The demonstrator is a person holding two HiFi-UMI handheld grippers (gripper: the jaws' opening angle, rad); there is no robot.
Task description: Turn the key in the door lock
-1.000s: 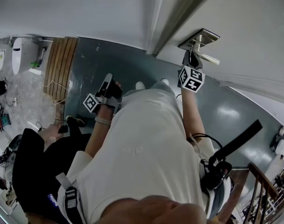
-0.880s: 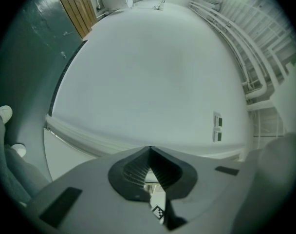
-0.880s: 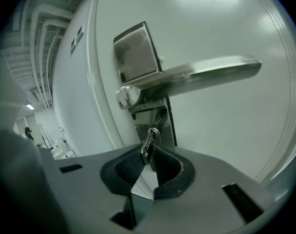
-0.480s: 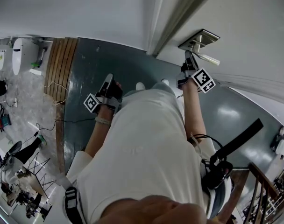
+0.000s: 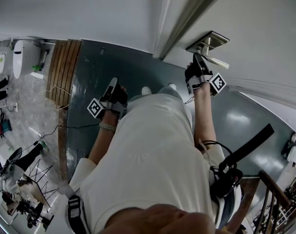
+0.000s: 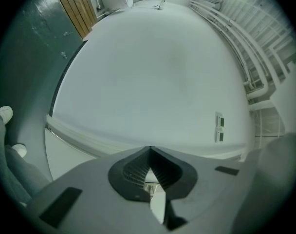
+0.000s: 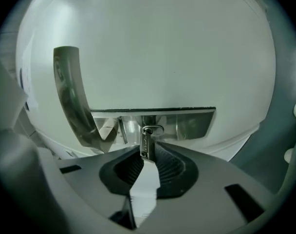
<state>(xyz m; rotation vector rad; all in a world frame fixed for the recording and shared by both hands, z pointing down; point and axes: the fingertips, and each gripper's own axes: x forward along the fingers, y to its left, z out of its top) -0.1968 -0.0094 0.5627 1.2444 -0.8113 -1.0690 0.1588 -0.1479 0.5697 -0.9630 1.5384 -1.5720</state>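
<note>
A silver key [image 7: 147,143] sticks out of the lock cylinder [image 7: 153,129] in the door's steel plate [image 7: 192,122], under the lever handle [image 7: 69,94]. My right gripper [image 7: 147,153] points level at the door with the key's head between its fingertips. Its jaws have just been opening a little, and the pads still look to be touching the key's sides. From the head view, the right gripper [image 5: 198,58] is at the plate [image 5: 210,39], just below the handle [image 5: 217,61]. My left gripper [image 5: 114,82] hangs apart near the wall, shut on nothing [image 6: 150,153].
The door frame edge [image 5: 187,18] runs up left of the lock. A wooden panel [image 5: 63,67] and cables lie on the floor at the left. A tripod [image 5: 21,182] stands at lower left, and a stair railing [image 5: 277,199] at lower right.
My right gripper has rolled about its own axis at the lock, swinging its marker cube round to the right. A person in black at lower left has left the view.
</note>
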